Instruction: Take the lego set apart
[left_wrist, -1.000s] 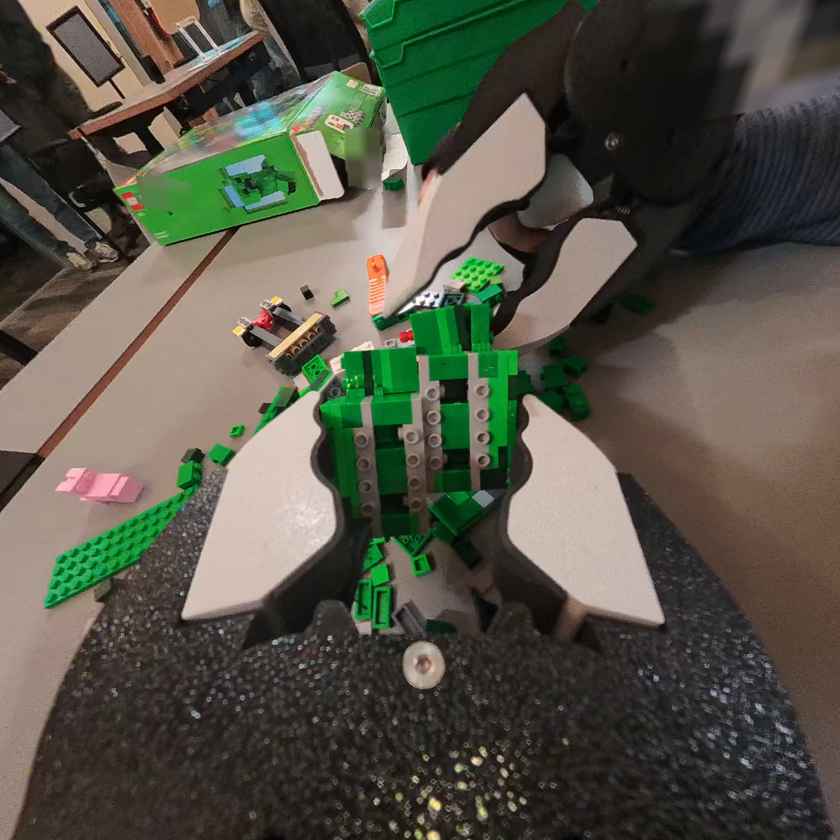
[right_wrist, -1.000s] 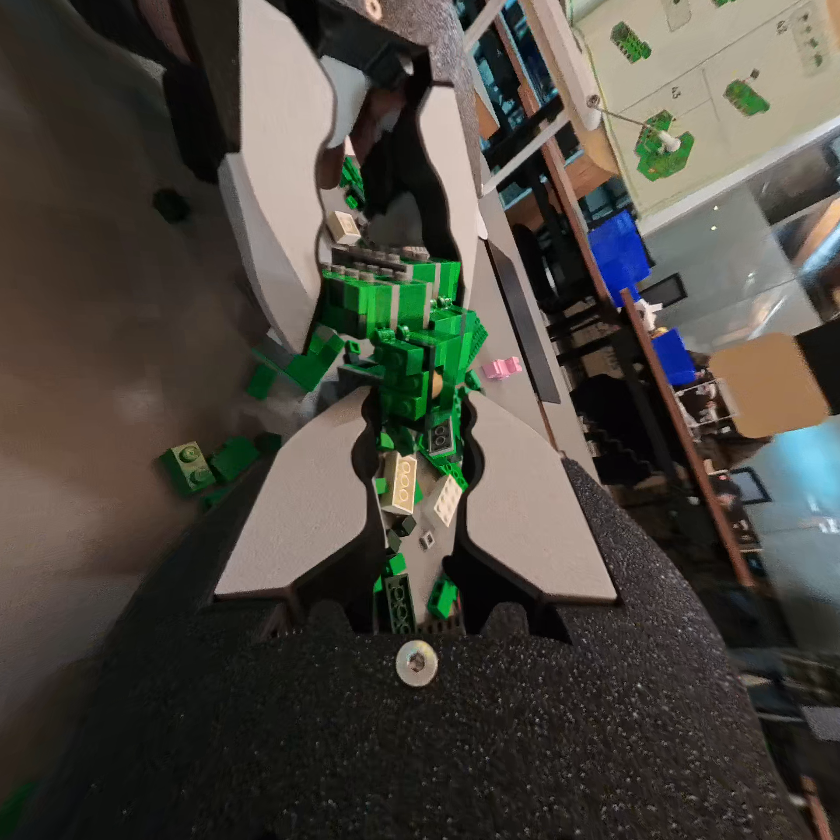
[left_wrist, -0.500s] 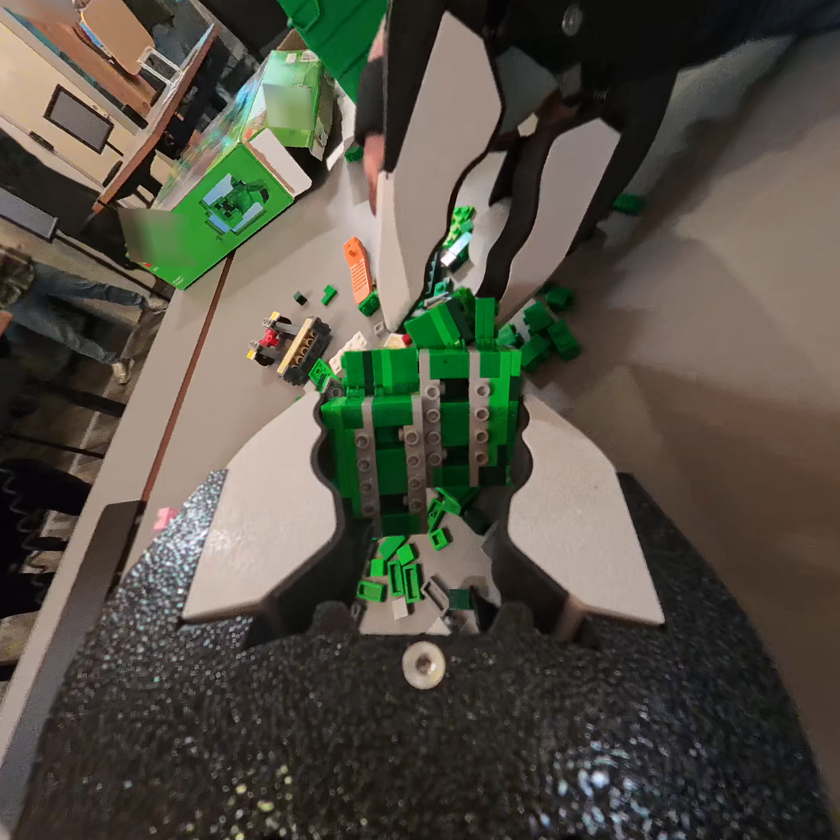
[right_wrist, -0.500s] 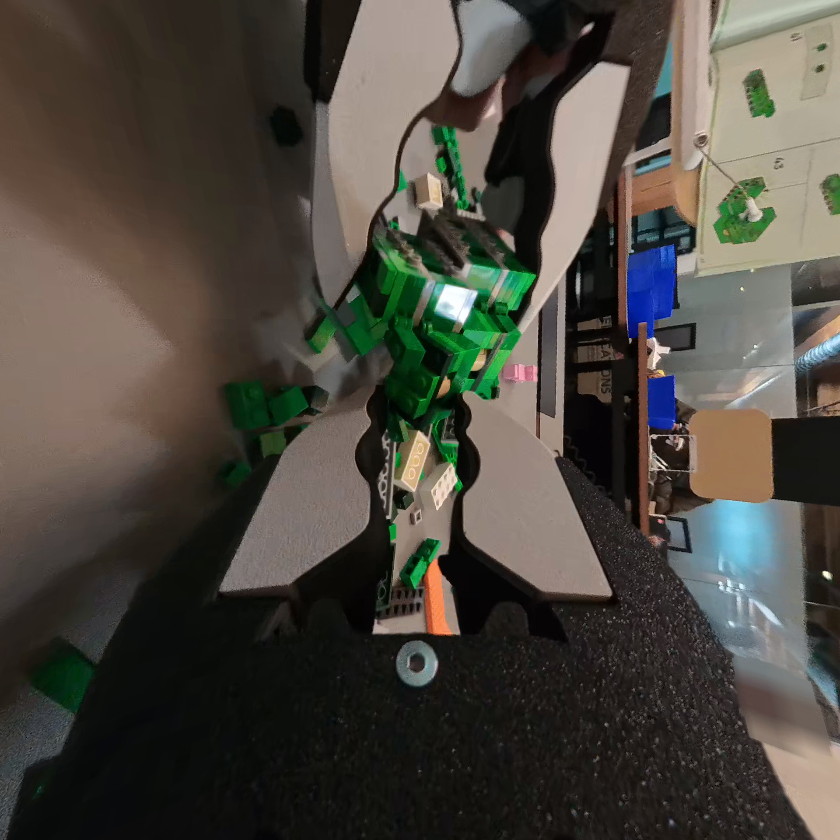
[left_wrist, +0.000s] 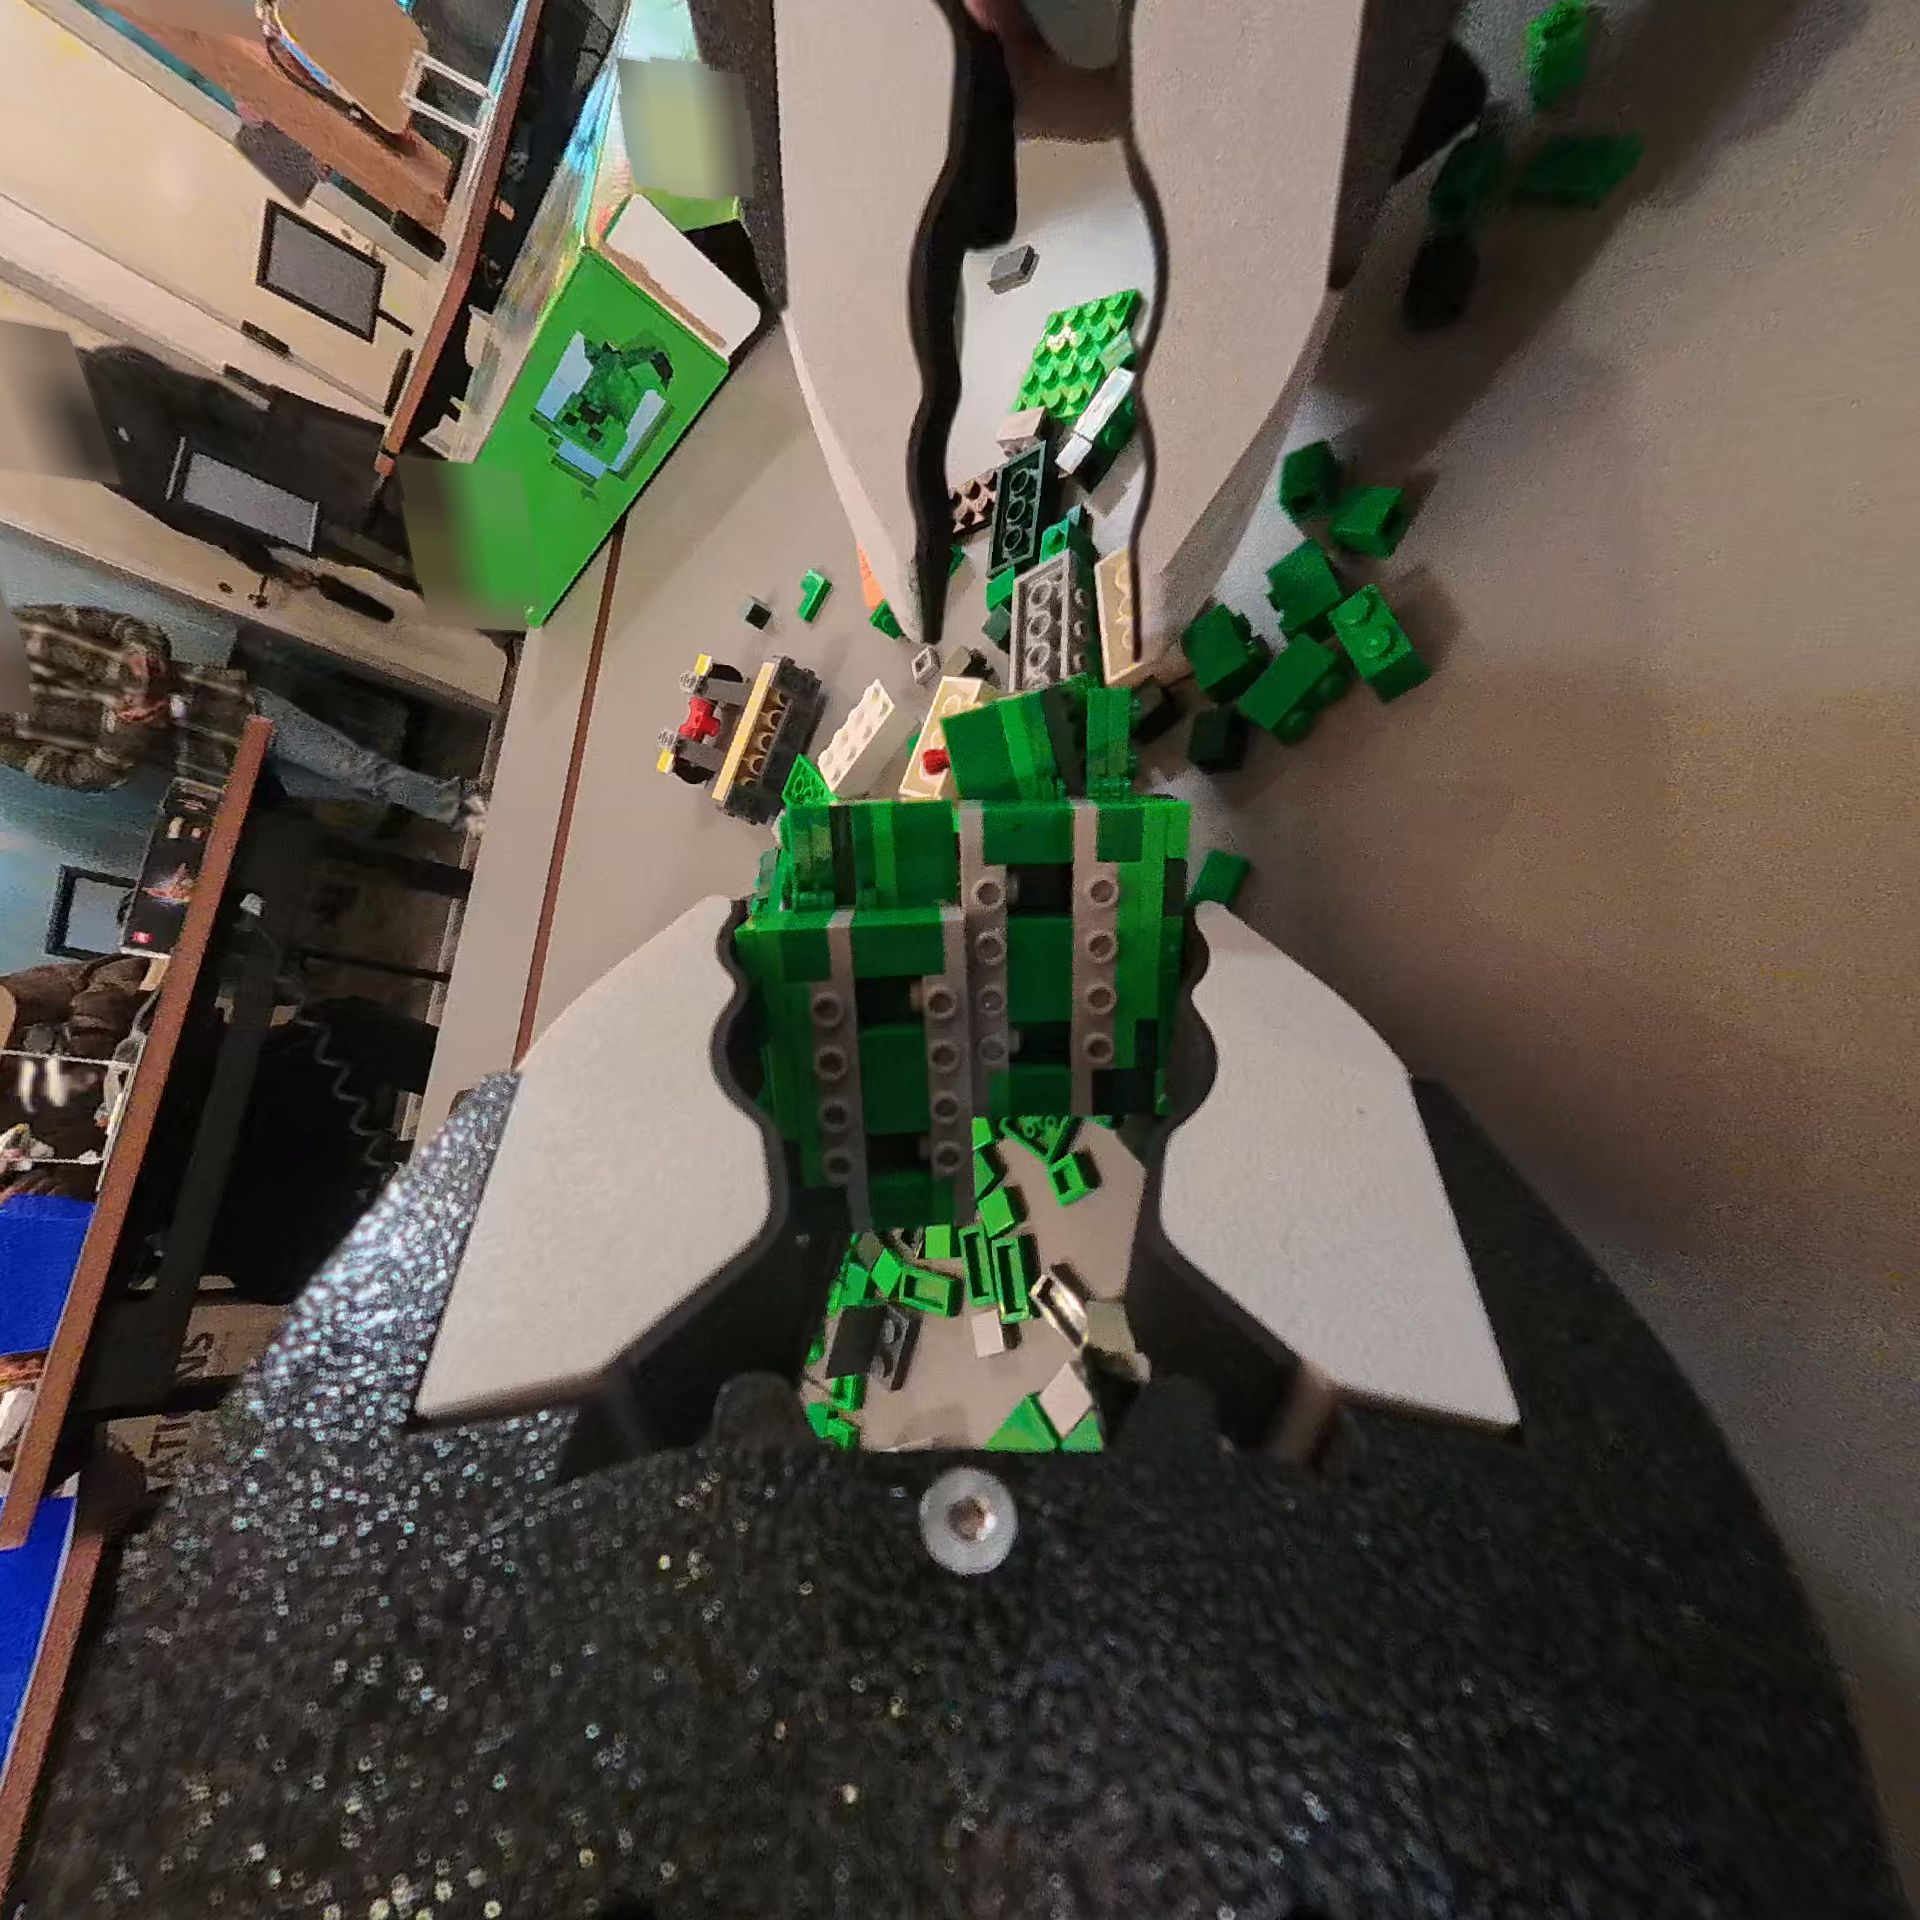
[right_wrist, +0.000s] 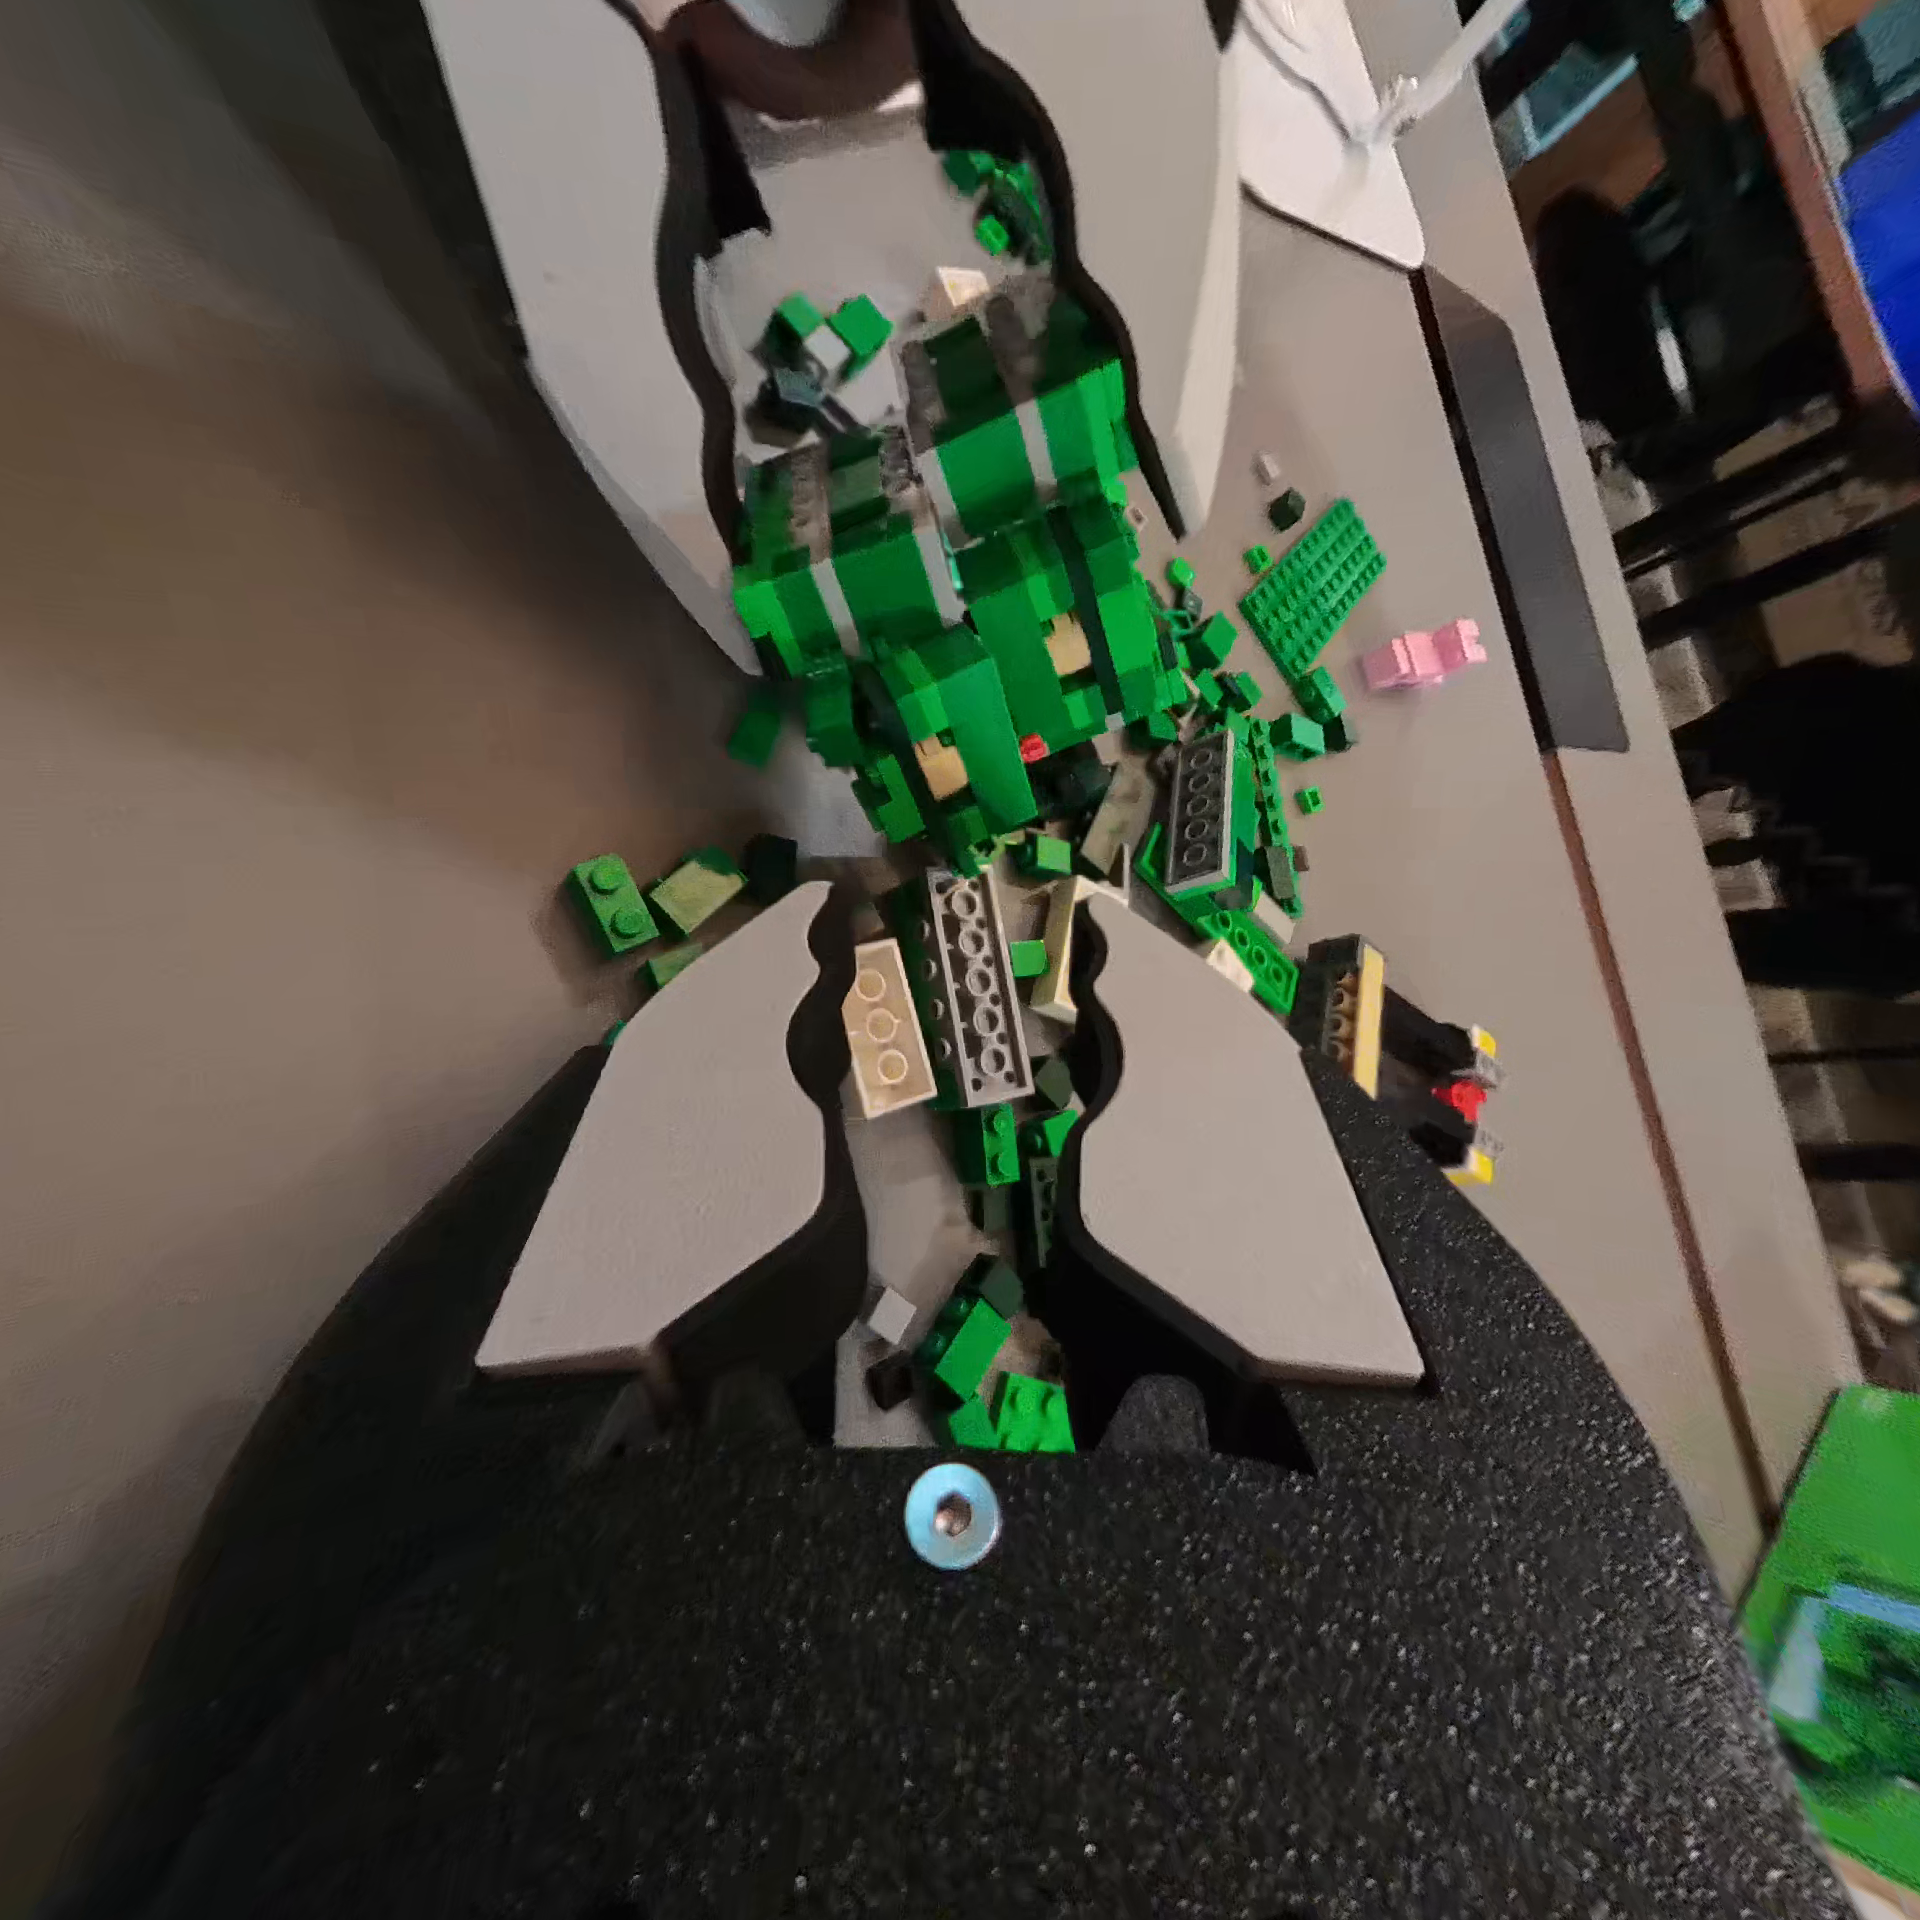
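Note:
The green and grey lego build (left_wrist: 966, 966) sits clamped between the fingers of my left gripper (left_wrist: 961, 925), just above the grey table (left_wrist: 1558, 831). In the right wrist view the build (right_wrist: 935, 582) shows its striped sides and a small red stud, with the left gripper (right_wrist: 961, 592) closed around it from the far side. My right gripper (right_wrist: 956, 899) is open and empty, a short way back from the build. It hovers over loose grey, tan and green bricks (right_wrist: 966, 997). It also shows in the left wrist view (left_wrist: 1029, 644), pointing down at the pile.
Loose green bricks (left_wrist: 1309, 644) lie scattered right of the build. A small black, yellow and red assembly (left_wrist: 743, 738) lies to the left, with the green set box (left_wrist: 582, 416) behind it. A green baseplate (right_wrist: 1314, 582) and a pink piece (right_wrist: 1418, 655) lie near the table edge. It is some 15 cm from my left tips to the green baseplate (right_wrist: 1314, 582).
My right gripper has drawn back from the build's lower part and now hangs over the loose pile. The left gripper still holds the build and has tilted with it.

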